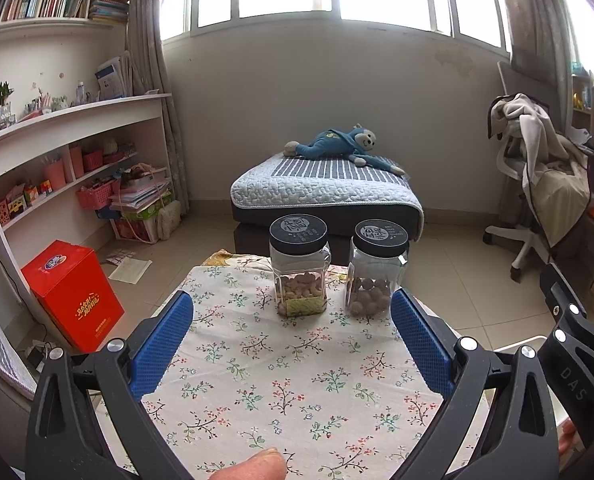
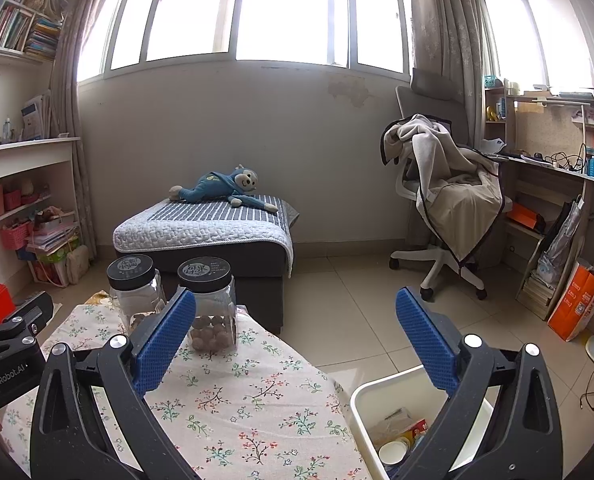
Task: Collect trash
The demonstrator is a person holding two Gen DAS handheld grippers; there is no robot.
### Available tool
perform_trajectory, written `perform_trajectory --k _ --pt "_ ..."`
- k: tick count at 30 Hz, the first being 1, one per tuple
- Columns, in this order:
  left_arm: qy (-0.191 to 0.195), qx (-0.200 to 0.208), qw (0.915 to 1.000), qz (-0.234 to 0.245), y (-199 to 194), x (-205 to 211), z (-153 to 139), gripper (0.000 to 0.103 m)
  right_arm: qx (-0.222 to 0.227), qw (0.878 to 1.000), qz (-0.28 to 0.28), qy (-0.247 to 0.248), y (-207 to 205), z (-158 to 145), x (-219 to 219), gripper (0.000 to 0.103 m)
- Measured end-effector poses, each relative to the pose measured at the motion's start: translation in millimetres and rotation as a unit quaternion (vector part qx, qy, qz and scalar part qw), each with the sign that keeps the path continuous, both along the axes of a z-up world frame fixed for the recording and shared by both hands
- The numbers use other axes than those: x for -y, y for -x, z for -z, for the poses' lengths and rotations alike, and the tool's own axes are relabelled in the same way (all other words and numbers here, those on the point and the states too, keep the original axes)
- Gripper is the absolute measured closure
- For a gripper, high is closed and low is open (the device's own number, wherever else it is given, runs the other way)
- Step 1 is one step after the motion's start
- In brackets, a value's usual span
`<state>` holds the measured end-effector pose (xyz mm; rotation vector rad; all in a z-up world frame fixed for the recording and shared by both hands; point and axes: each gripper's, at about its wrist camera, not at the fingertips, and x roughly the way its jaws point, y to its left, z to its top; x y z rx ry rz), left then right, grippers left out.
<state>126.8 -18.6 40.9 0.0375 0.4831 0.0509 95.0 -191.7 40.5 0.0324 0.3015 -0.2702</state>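
Note:
My left gripper [image 1: 292, 338] is open and empty over the floral tablecloth [image 1: 281, 392]. My right gripper [image 2: 296, 332] is open and empty, above the table's right edge. Below its right finger stands a white bin [image 2: 367, 404] on the floor beside the table, holding wrappers and a small white cup [image 2: 393, 451]. No loose trash shows on the cloth [image 2: 237, 412]. The right gripper's body shows at the right edge of the left wrist view [image 1: 577, 340].
Two clear jars with black lids stand at the table's far end: one with nuts [image 1: 300, 266] [image 2: 135, 294], one with round brown balls [image 1: 376, 268] [image 2: 210, 308]. Beyond are a padded ottoman [image 1: 325, 196], a draped chair [image 2: 445, 208], and a red box [image 1: 73, 294].

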Motion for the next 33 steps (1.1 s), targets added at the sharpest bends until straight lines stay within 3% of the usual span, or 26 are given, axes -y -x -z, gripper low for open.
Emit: perform_trajectory --k 33 --pt "0.007 -0.004 1.0000 0.002 -1.1 6.3 2.1 0.007 -0.005 1.000 -0.007 0.000 -4.6 8.1 -2.1 0.007"
